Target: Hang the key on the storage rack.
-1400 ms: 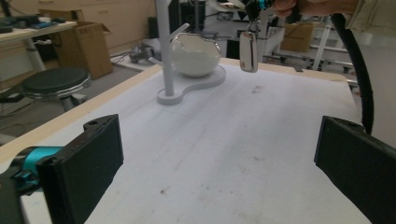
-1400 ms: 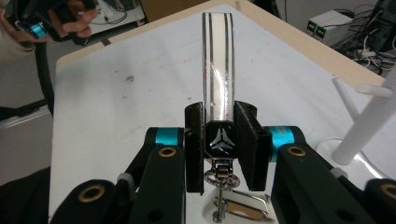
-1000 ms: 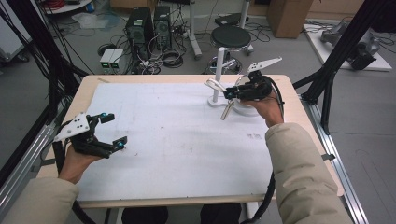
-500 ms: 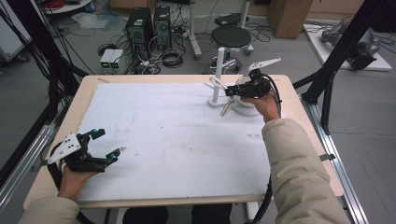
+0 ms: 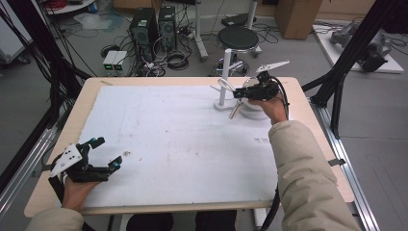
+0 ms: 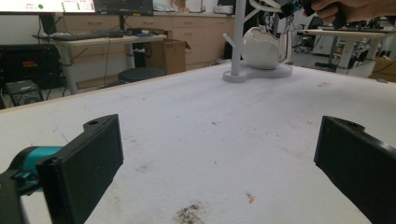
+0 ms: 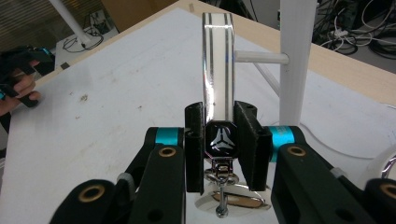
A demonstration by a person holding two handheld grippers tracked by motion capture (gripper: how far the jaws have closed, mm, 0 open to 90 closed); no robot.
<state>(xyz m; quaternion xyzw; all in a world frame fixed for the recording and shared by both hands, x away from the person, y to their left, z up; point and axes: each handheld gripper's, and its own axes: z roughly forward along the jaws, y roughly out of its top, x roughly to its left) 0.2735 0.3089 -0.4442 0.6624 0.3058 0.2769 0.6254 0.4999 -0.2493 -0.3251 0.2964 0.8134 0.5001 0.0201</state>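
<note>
Keyring point(image 7: 218, 70), a shiny metal loop, sits clamped in our right hand-held gripper point(image 7: 219, 140) just beside the white peg stand point(image 7: 295, 56); its lower charm is blurred. Our left hand-held gripper point(image 6: 219, 163) gapes wide.

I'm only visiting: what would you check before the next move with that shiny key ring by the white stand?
1. Right tool shut on the key ring: ok.
2. Ring's loop upright above the jaws: ok.
3. Loop lined up with the peg: cannot tell, the peg's end sits just behind it.
4. Stand upright on the table: ok.
5. Left tool open, empty and far from the stand: ok.
</note>
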